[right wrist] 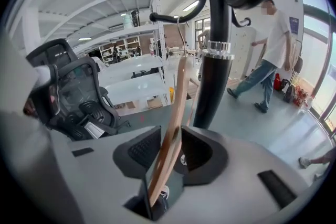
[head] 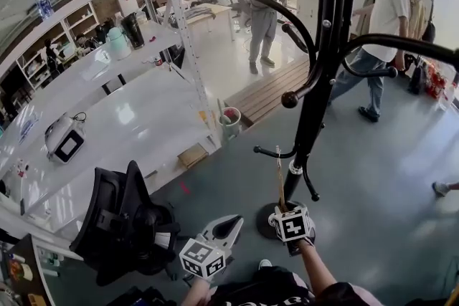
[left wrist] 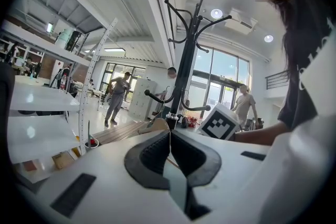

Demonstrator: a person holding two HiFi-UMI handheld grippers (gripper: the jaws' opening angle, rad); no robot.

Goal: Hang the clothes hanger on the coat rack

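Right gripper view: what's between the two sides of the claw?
The clothes hanger, its wooden arm running up through the open right claw, with the coat rack pole just behind. Only the right gripper view shows this clearly.

Open workshop room, grey floor (head: 373, 175), daylit.
White shelving rack (head: 179, 25) and white table (head: 122, 125) left; black office chair (head: 122, 218) near; wooden platform (head: 269, 93), tall windows (left wrist: 220, 73) behind.

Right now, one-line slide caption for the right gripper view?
Right gripper, jaws apart, straddles the wooden hanger near the black coat rack pole.
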